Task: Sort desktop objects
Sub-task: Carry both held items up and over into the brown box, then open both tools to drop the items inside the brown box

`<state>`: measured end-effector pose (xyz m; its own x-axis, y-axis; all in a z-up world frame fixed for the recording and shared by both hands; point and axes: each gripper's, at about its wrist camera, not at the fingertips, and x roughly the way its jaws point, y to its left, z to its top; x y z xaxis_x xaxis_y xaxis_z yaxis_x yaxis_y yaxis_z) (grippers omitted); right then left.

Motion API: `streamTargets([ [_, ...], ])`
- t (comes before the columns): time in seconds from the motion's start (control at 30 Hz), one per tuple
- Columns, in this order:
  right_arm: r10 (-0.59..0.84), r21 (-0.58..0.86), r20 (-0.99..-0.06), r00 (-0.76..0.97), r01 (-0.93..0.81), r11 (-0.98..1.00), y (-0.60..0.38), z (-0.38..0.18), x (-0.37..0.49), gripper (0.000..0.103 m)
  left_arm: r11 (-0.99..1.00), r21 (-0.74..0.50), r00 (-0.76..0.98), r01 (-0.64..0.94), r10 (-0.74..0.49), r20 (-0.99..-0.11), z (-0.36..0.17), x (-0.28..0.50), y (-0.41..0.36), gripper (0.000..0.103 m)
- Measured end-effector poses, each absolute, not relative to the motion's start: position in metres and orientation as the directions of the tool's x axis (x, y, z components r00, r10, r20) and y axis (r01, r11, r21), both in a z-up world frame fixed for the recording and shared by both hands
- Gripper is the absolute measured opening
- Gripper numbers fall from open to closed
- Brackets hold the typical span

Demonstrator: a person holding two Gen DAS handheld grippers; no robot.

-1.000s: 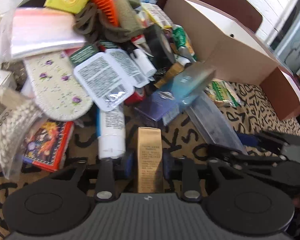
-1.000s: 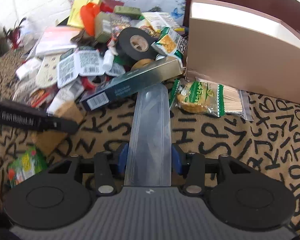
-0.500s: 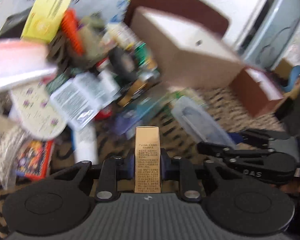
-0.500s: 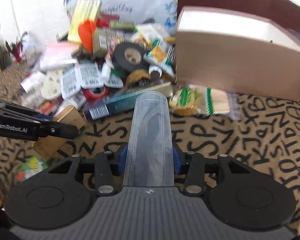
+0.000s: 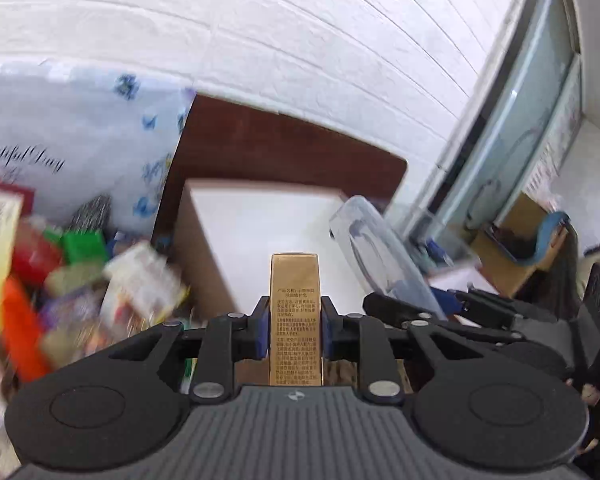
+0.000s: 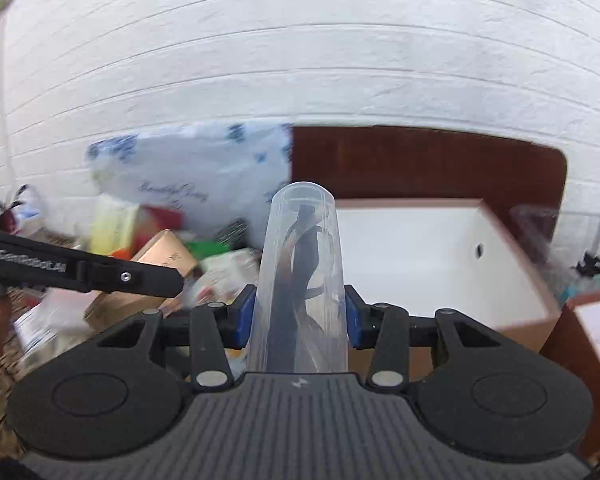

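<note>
Clamping down on a tall gold box [image 5: 295,312], the left gripper [image 5: 294,330] has its blue pads [image 5: 262,332] pressed against both long sides, so it's definitely gripping, with the box standing upright and poking out past the tips. You can read rows of small print down its front face. Over on the other side, the right gripper [image 6: 300,318] is squeezed onto a clear plastic case [image 6: 302,280] with something dark and curvy inside, can't tell what it is through the plastic. That case shows up in the left camera too, tilted off to the right of the gold box. Just beyond both tools is an open cardboard box [image 6: 512,256], white inside, brown outside, and both held items are lined up in front of its opening, though I can't tell if they're over it or just short of the near edge. A dark brown board [image 6: 420,160] stands behind the box against a white brick wall [image 6: 300,60]. Left of the box is a blurry heap of clutter [image 5: 76,280]: orange, green, yellow packets, too smeared to name properly. Behind the heap leans a white plastic bag [image 5: 80,140] with blue flowers and cursive writing. A second brown box [image 6: 588,320] sits at the right edge of the right camera.
</note>
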<state>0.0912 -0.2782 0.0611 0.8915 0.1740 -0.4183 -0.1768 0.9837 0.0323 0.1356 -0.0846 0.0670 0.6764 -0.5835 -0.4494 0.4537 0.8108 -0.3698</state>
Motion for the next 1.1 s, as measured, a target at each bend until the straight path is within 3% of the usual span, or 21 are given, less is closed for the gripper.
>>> streamTargets([
  [0.13, 0.068, -0.039, -0.468, 0.881, -0.098, 0.994, -0.297, 0.062, 0.148, 0.044, 0.817, -0.390, 0.668, 0.425, -0.573, -0.475, 0.069, 0.178, -0.118, 0.024],
  [0.5, -0.114, -0.126, -0.718, 0.686, 0.032, 0.991, -0.355, 0.003, 0.280, 0.044, 0.821, -0.461, 0.486, 0.338, -0.571, -0.662, 0.006, 0.300, -0.219, 0.024],
  [0.97, -0.192, -0.228, -0.837, 0.513, -0.009, 0.974, -0.371, -0.038, 0.353, 0.044, 0.817, -0.505, 0.416, 0.278, -0.576, -0.704, -0.050, 0.370, -0.247, 0.024],
  [1.0, -0.183, -0.218, -0.844, 0.504, -0.011, 0.976, -0.371, -0.038, 0.354, 0.044, 0.814, -0.512, 0.422, 0.273, -0.580, -0.697, -0.051, 0.369, -0.244, 0.031],
  [1.03, -0.172, -0.207, -0.852, 0.494, -0.016, 0.978, -0.371, -0.039, 0.354, 0.046, 0.808, -0.524, 0.423, 0.271, -0.589, -0.689, -0.050, 0.369, -0.242, 0.051],
  [1.07, -0.155, -0.193, -0.858, 0.489, -0.030, 0.981, -0.371, -0.039, 0.353, 0.056, 0.800, -0.537, 0.418, 0.267, -0.598, -0.683, -0.049, 0.368, -0.239, 0.064],
  [1.1, -0.145, -0.186, -0.859, 0.490, -0.037, 0.982, -0.369, -0.040, 0.352, 0.064, 0.795, -0.547, 0.415, 0.262, -0.604, -0.680, -0.047, 0.366, -0.237, 0.086],
])
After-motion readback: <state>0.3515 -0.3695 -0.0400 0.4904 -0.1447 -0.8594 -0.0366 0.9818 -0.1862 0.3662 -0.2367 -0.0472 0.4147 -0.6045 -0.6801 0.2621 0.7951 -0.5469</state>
